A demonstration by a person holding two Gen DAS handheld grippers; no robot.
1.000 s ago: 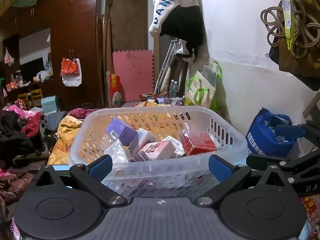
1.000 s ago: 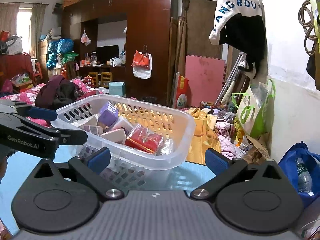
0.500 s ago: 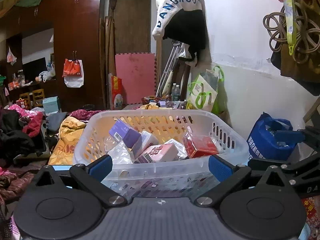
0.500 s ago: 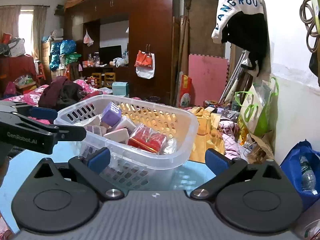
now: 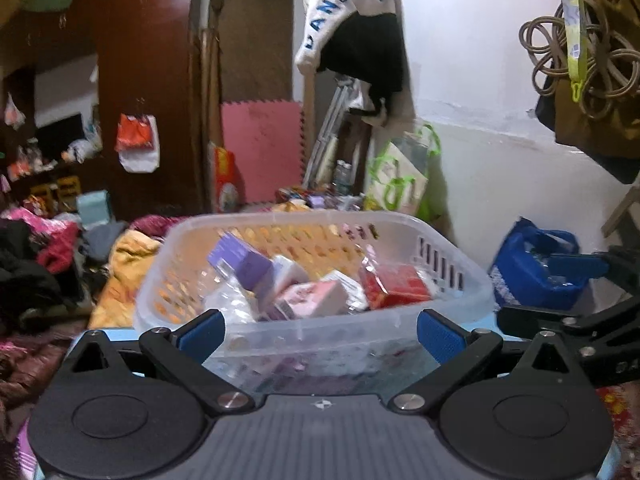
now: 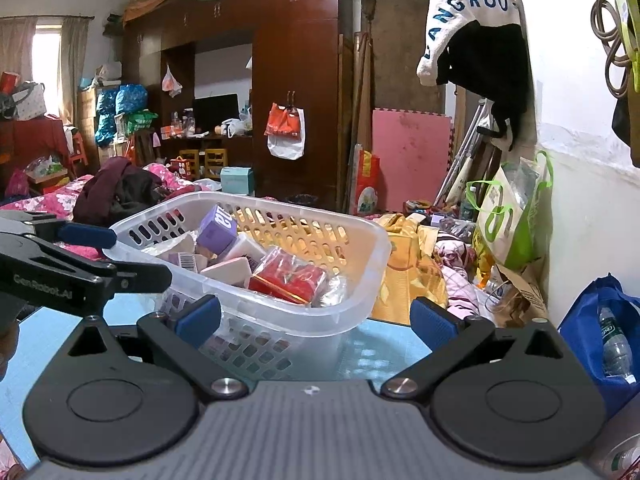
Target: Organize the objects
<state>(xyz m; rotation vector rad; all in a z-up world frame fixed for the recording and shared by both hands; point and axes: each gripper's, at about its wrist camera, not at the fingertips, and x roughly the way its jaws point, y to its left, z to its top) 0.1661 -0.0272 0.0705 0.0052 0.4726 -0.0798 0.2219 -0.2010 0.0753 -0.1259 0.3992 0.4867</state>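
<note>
A white perforated plastic basket stands on a light blue table, filled with several small packs: a purple box, a pink box, a red wrapped pack. My left gripper faces the basket's near wall, open and holding nothing. My right gripper is open too, just before the basket's right corner. Each gripper shows at the edge of the other's view.
A blue bag with a bottle sits right of the table by the white wall. Clothes and bedding pile up behind the basket. A dark wardrobe and a pink mat stand at the back.
Both views have drawn back and risen slightly, so the basket sits a bit farther and lower. Both grippers stay open; the basket has not moved.
</note>
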